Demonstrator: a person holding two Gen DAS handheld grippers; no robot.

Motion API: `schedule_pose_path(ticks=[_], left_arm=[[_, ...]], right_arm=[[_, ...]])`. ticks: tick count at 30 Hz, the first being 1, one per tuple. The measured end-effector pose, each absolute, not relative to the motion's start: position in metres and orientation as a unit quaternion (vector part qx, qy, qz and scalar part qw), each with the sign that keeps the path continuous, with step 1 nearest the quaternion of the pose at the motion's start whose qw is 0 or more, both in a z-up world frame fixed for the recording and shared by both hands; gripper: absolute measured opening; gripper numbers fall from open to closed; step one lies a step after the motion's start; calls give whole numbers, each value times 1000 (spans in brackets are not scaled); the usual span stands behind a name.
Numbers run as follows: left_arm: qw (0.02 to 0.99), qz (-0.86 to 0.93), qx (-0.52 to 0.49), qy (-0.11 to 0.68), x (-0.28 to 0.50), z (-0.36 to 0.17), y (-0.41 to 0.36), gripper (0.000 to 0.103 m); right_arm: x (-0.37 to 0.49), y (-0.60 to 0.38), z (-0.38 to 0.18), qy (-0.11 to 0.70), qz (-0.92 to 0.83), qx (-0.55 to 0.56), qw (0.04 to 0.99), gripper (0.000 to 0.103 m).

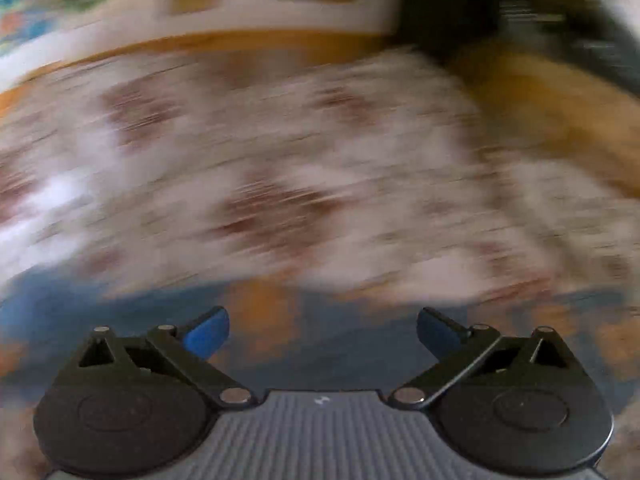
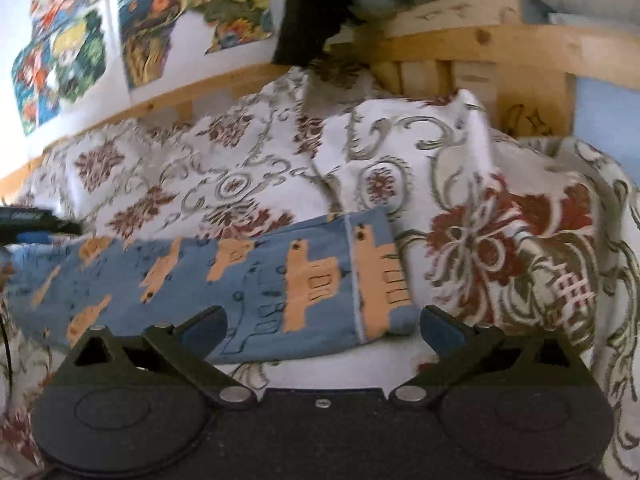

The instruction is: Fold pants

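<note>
Pants (image 2: 224, 280) lay flat on the bedspread (image 2: 500, 240); both grippers, left (image 1: 323, 334) and right (image 2: 323, 330), gaped empty, so a sloppy one-layer pinch could've bunched them.

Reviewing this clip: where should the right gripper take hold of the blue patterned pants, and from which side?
Probably the near right end of the pants, the seamed band by the bottom corner. It lies flat on the bedspread directly between the open right gripper fingers, so coming in low from the near edge looks easiest.
</note>
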State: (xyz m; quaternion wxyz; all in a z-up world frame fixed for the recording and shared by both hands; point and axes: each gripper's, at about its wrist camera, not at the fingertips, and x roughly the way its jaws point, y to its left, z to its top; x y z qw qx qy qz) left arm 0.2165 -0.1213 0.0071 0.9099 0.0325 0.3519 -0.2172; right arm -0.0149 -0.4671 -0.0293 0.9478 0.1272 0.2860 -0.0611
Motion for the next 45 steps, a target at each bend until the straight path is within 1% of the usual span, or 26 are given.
schedule_pose_path(ticks=[4,8,11,15,18,20,21,23,24,26,27,28,31,37,40,45], left_arm=[[855,-392,55,335,224,12,-226,103],[779,-504,102,358,228,-1,-317,103],[731,-545,99,398,236,-17,-356,102],[677,-569,97,457,244,-38,-380,100],[657,-571,118,478,246,-48,-390,91],[659,-568,143,472,246,-51,-397,72],[661,-567,153,467,245,-50,-397,69],[657,-572,160,465,243,-47,-397,51],[654,-576,161,464,240,-46,-397,47],[658,-581,178,444,230,-42,-394,35],[660,-586,191,430,224,-40,-393,31],[663,-589,202,417,217,-39,-391,26],[678,-598,221,366,195,-36,-379,19],[694,-620,256,263,156,-18,-342,16],[693,-635,272,208,142,-8,-344,15],[667,-653,340,114,103,1,-325,15]], right_arm=[[-20,-477,-33,276,-45,127,952,102],[-29,-472,-41,271,-27,85,958,102],[-32,-471,-44,266,-21,81,960,102],[-33,-473,-46,262,-16,85,961,102],[-32,-470,-48,264,-14,77,961,102],[-32,-469,-49,264,-13,74,962,102],[-32,-469,-50,265,-12,73,961,102],[-33,-468,-50,265,-12,72,962,102],[-33,-468,-49,264,-12,72,962,102],[-33,-468,-50,265,-12,71,962,102],[-33,-468,-50,265,-12,70,962,102],[-33,-468,-50,266,-12,69,962,102],[-32,-469,-50,265,-10,69,962,102],[-32,-472,-48,269,-4,70,961,102],[-33,-478,-43,277,21,68,958,102],[-24,-504,-25,312,93,57,944,102]])
